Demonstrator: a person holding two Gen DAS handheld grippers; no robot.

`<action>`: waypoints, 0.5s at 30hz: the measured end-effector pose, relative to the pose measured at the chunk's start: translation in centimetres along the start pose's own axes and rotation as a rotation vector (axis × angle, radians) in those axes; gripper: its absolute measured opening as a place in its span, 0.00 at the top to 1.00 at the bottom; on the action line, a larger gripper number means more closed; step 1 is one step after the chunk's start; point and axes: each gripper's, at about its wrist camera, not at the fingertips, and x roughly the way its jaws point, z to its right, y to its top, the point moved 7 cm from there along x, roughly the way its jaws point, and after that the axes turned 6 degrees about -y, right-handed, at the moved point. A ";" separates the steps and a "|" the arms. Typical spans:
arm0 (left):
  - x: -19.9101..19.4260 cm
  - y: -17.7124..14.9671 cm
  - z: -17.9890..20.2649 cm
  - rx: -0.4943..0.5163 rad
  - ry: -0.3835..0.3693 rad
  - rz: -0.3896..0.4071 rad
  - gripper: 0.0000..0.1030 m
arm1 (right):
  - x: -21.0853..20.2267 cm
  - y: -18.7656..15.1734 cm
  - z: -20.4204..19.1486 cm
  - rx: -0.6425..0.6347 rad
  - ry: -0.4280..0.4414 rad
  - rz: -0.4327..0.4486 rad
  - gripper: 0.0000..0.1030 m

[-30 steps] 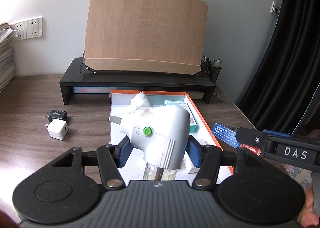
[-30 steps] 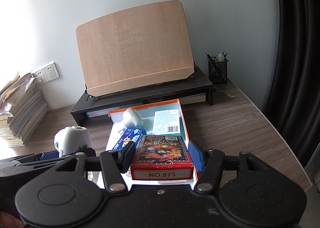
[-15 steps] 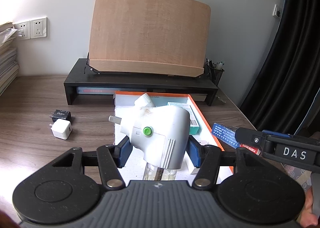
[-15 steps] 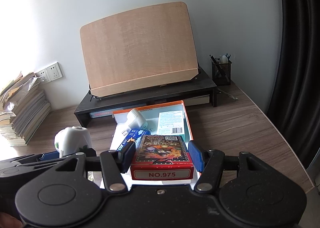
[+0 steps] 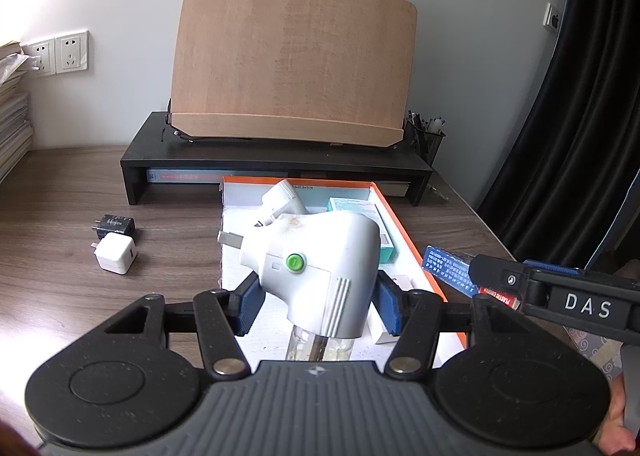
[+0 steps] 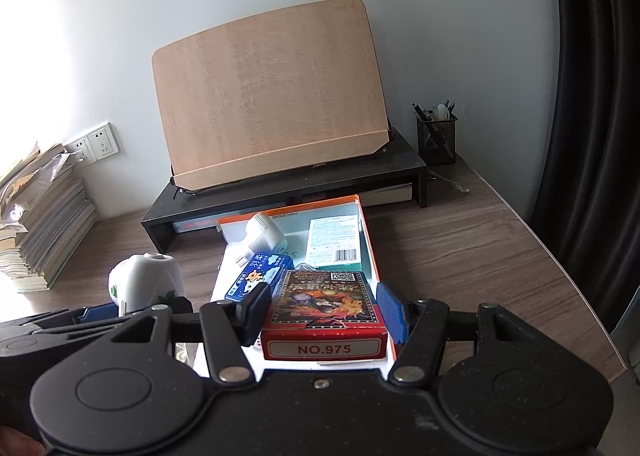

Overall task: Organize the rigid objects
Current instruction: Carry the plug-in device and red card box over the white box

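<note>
My left gripper (image 5: 319, 306) is shut on a white plug-in vaporiser (image 5: 316, 256) with a green button; a clear bottle hangs beneath it. It hovers over the near end of an orange-rimmed tray (image 5: 396, 215). My right gripper (image 6: 324, 312) is shut on a red card box (image 6: 324, 296) marked NO.975, also above the tray's (image 6: 368, 240) near end. The tray holds a second white plug-in device (image 6: 266, 234), a teal box (image 6: 334, 242) and a blue case (image 6: 256, 274). In the right wrist view the vaporiser (image 6: 140, 276) shows at the left.
A black charger (image 5: 114, 224) and a white charger (image 5: 116, 259) lie on the desk left of the tray. Behind stands a black riser (image 5: 276, 165) with a wooden board (image 5: 292, 55), a pen holder (image 5: 428, 135), stacked books (image 6: 44, 223) and a dark curtain (image 5: 580, 135).
Both views drift only slightly. Each gripper keeps the same hold on its object.
</note>
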 end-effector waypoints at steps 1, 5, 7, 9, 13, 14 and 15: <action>0.1 0.0 0.0 0.000 0.001 -0.001 0.43 | 0.0 -0.1 0.1 0.001 -0.001 0.000 0.31; 0.2 -0.1 0.1 -0.002 0.004 -0.003 0.43 | 0.1 -0.1 0.1 -0.001 -0.001 -0.002 0.32; 0.3 -0.1 0.1 -0.002 0.006 -0.004 0.43 | 0.2 -0.2 0.1 0.000 0.001 -0.003 0.32; 0.3 -0.2 0.1 -0.004 0.008 -0.006 0.43 | 0.2 -0.2 0.1 -0.003 0.002 -0.006 0.31; 0.3 -0.3 0.1 -0.006 0.011 -0.010 0.43 | 0.5 -0.3 0.1 -0.006 0.003 -0.014 0.32; 0.3 -0.3 0.1 -0.006 0.012 -0.011 0.43 | 0.5 -0.3 0.1 -0.007 0.002 -0.015 0.32; 0.4 -0.3 0.1 -0.007 0.012 -0.014 0.43 | 0.6 -0.3 0.1 -0.007 0.002 -0.015 0.31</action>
